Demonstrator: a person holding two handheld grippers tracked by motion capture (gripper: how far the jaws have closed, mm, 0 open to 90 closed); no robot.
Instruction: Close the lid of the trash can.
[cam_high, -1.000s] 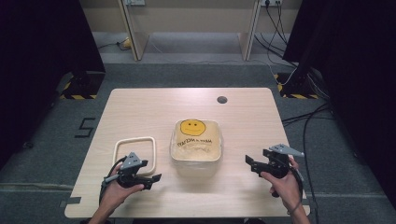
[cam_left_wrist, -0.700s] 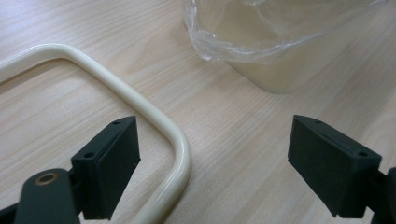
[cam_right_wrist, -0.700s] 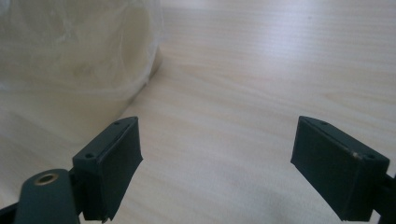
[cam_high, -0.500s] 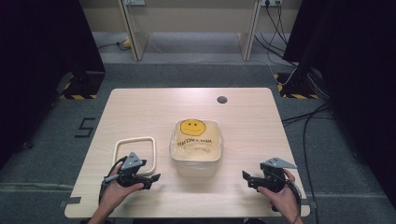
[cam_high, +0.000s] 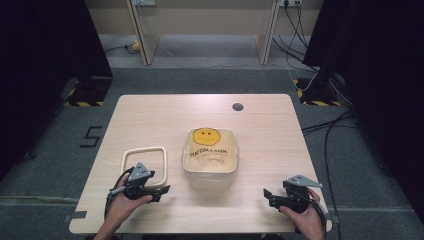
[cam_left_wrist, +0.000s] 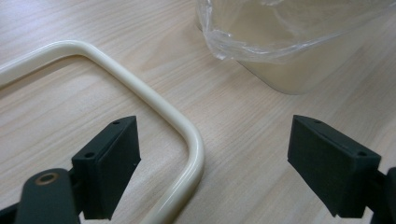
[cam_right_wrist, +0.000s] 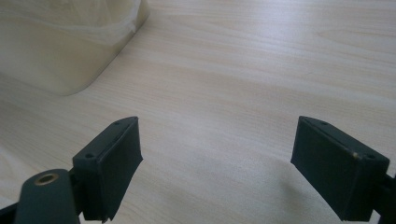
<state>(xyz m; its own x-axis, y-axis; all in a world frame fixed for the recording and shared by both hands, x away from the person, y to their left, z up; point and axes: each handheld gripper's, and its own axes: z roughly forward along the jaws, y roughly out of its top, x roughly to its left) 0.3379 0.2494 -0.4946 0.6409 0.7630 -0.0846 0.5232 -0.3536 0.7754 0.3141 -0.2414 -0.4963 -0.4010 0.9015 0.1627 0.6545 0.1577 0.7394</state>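
A cream bin (cam_high: 210, 170) lined with a clear plastic bag bearing a yellow smiley face (cam_high: 206, 135) stands at the table's middle. A cream rounded-square ring (cam_high: 126, 160) lies flat to its left. My left gripper (cam_high: 159, 194) is open near the front edge, at the ring's near right corner, jaws pointing right. In the left gripper view the ring (cam_left_wrist: 140, 93) curves between the open jaws of the left gripper (cam_left_wrist: 212, 126), with the bin (cam_left_wrist: 289, 77) beyond. My right gripper (cam_high: 269, 197) is open at the front right, jaws pointing left; the right gripper (cam_right_wrist: 217, 123) faces bare wood, with the bin (cam_right_wrist: 60, 56) at upper left.
The wooden table (cam_high: 280, 140) has a small round cable hole (cam_high: 237, 106) near its far edge. Grey floor surrounds it, with cables (cam_high: 330, 125) trailing at the right and dark curtains at both sides.
My right gripper has drawn back toward the table's front edge. The left gripper, the ring and the bin have stayed in place.
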